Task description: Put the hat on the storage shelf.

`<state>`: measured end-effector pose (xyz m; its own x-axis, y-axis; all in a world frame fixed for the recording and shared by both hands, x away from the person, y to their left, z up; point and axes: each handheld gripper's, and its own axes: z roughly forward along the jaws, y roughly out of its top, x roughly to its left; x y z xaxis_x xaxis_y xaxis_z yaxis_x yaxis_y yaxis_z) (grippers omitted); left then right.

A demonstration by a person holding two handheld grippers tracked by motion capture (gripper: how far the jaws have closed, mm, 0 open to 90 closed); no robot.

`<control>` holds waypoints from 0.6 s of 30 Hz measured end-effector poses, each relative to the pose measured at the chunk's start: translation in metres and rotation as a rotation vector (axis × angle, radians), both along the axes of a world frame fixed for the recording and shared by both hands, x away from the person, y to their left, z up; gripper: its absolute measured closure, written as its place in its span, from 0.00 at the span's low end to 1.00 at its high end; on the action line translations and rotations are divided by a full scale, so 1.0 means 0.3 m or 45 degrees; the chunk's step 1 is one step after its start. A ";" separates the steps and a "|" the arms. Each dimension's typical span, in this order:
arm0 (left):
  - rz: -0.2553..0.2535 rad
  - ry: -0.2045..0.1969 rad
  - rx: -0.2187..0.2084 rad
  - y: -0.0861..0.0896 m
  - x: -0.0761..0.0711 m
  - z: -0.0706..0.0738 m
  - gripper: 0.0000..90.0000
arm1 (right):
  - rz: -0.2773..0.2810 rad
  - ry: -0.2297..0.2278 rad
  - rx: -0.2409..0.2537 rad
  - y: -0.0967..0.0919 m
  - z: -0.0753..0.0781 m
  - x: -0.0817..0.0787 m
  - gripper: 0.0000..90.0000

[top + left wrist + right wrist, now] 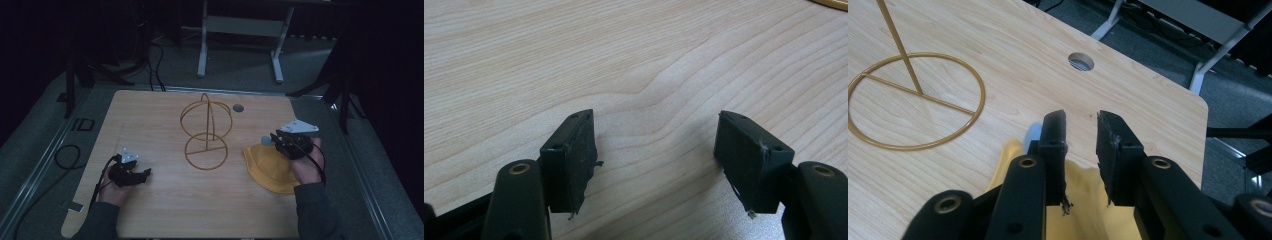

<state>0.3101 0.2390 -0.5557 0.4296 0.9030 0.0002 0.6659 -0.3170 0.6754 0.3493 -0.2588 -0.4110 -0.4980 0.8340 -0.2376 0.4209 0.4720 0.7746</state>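
Two hand-held grippers over a wooden table, with a yellow hat at the right and a gold wire stand in the middle.

In the high view the left gripper (131, 172) sits at the lower left of the table (150, 120); its own view shows the jaws wide apart over bare wood, with nothing between them. The gold wire stand (206, 132) is at the centre of the high view, and in the right gripper view its ring base lies at the upper left. The right gripper (280, 141) hovers over the yellow hat (270, 167) at the right; its own view shows the jaws a small gap apart, not pressing the yellow cloth below them. That view also shows the round hole (1081, 61) near the table's far edge.
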 end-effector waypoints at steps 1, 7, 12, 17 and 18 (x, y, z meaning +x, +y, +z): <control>0.000 0.000 0.000 0.000 0.000 0.000 0.37 | 0.001 0.004 -0.003 -0.003 0.002 -0.001 0.80; 0.001 0.001 0.001 0.000 0.000 0.000 0.37 | 0.013 0.049 -0.042 -0.026 0.008 0.001 0.76; 0.003 0.000 -0.002 -0.001 0.000 0.000 0.37 | 0.014 0.090 -0.079 -0.050 -0.002 0.002 0.72; 0.002 0.001 -0.001 0.000 0.000 0.000 0.37 | 0.010 0.132 -0.119 -0.071 -0.011 0.004 0.68; 0.002 0.000 -0.002 0.000 0.000 0.000 0.37 | 0.012 0.142 -0.130 -0.075 -0.012 0.004 0.67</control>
<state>0.3101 0.2389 -0.5558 0.4282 0.9037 -0.0013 0.6666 -0.3149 0.6757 0.3505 -0.2813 -0.4147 -0.5335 0.8037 -0.2634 0.4973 0.5500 0.6710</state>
